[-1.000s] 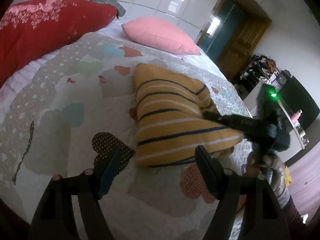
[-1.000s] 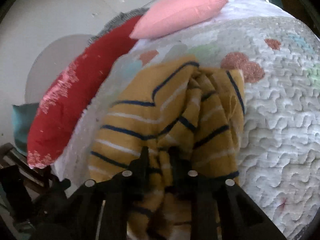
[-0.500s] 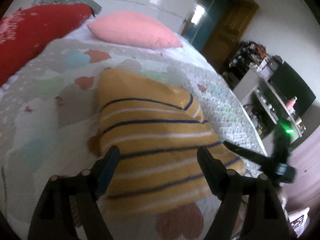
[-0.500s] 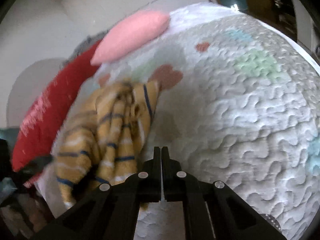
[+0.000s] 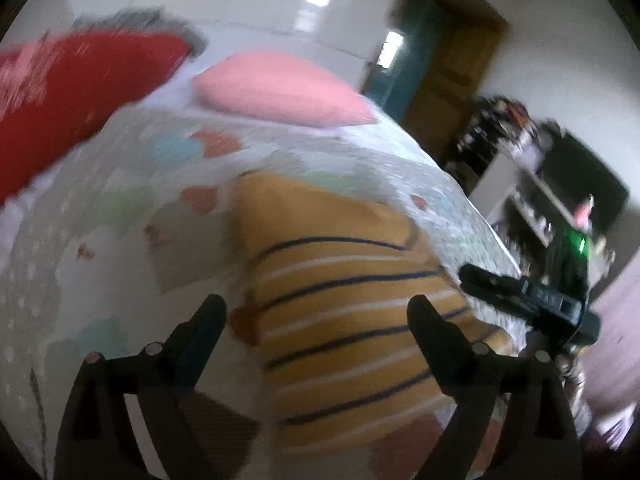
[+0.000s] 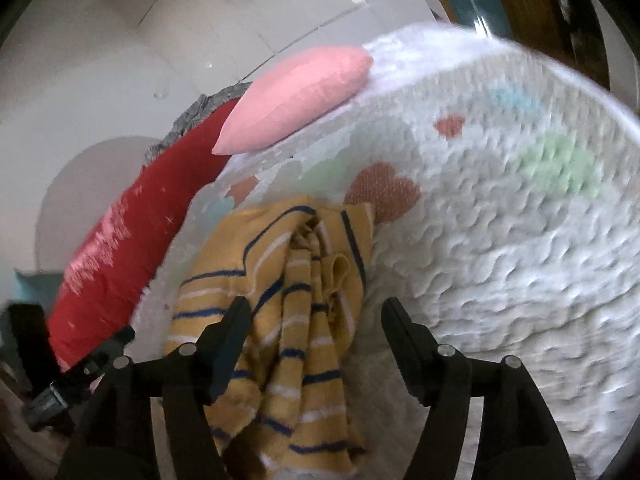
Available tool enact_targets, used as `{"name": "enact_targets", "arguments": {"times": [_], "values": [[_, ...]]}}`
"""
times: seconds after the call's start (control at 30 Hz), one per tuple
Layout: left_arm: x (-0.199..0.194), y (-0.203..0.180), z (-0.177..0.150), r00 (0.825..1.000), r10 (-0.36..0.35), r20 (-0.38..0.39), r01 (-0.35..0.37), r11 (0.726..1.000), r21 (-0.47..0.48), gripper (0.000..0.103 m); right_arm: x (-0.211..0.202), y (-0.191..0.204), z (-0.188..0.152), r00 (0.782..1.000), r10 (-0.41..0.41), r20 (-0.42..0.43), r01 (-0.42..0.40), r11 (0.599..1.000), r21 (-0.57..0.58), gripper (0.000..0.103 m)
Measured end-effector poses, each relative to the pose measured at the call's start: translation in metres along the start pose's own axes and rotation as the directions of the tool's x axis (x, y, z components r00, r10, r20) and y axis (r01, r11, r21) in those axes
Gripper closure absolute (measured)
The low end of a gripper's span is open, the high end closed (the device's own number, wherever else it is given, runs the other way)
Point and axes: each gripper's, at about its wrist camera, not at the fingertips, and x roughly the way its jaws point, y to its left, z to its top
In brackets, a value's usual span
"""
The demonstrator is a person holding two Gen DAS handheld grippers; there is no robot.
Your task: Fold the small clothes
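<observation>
Seen first from your left wrist, the left gripper hovers with its jaws spread wide; they have just been opening further, and nothing is pinched between them. Beyond and partly framed by the two fingers lies the mustard-yellow striped garment, folded into a thick pad with navy and white stripes running across it, resting on the quilted bedspread. Your right gripper shows at the right edge of this view as a dark bar reaching toward the garment's right edge, a green light glowing on its body; whether it touches the cloth cannot be told from here. At the head of the bed a pink pillow lies just beside a red bolster, with a grey cloth behind the bolster. A wooden door and a cluttered shelf unit stand beyond the bed. The whole view is motion-blurred.

Seen next from your right wrist, the right gripper also stands open, its jaws having just been parting. The striped garment lies bunched in vertical folds between and below the two fingers, yet neither pad presses on it. It sits near the left edge of the bedspread, close to the red bolster. The pink pillow lies farther up, and the left gripper appears as a dark shape at the lower left.
</observation>
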Motion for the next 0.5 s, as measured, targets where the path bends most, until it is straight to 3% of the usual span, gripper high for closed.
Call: {"name": "enact_targets", "arguments": {"times": [0.1,0.13,0.17,0.27,0.4,0.5], "values": [[0.015,0.038,-0.004,0.998,-0.039,-0.049,0.034,0.995,-0.088,0.012,0.021,-0.014,-0.003,0.994,0.090,-0.065,-0.084,0.992,0.097,0.030],[0.022,0.044,-0.007,0.997,-0.038,-0.068,0.031,0.994,-0.102,0.012,0.028,-0.015,-0.005,0.990,0.109,-0.094,-0.099,0.990,0.101,0.036],[0.028,0.048,-0.011,0.995,-0.046,-0.089,0.036,0.992,-0.119,0.012,0.035,-0.014,-0.008,0.985,0.122,-0.124,-0.112,0.990,0.085,0.054],[0.051,0.044,-0.021,0.980,-0.126,-0.157,0.101,0.982,-0.161,0.012,0.036,-0.019,-0.014,0.983,0.156,-0.101,-0.145,0.984,0.102,0.063],[0.054,0.018,-0.026,0.977,-0.144,-0.155,0.127,0.986,-0.112,0.012,0.028,-0.031,-0.024,0.989,0.137,-0.057,-0.128,0.981,0.146,0.065],[0.043,0.003,-0.025,0.991,-0.069,-0.118,0.062,0.996,-0.061,0.012,0.012,-0.034,-0.032,0.995,0.099,-0.020,-0.095,0.985,0.142,0.065]]}}
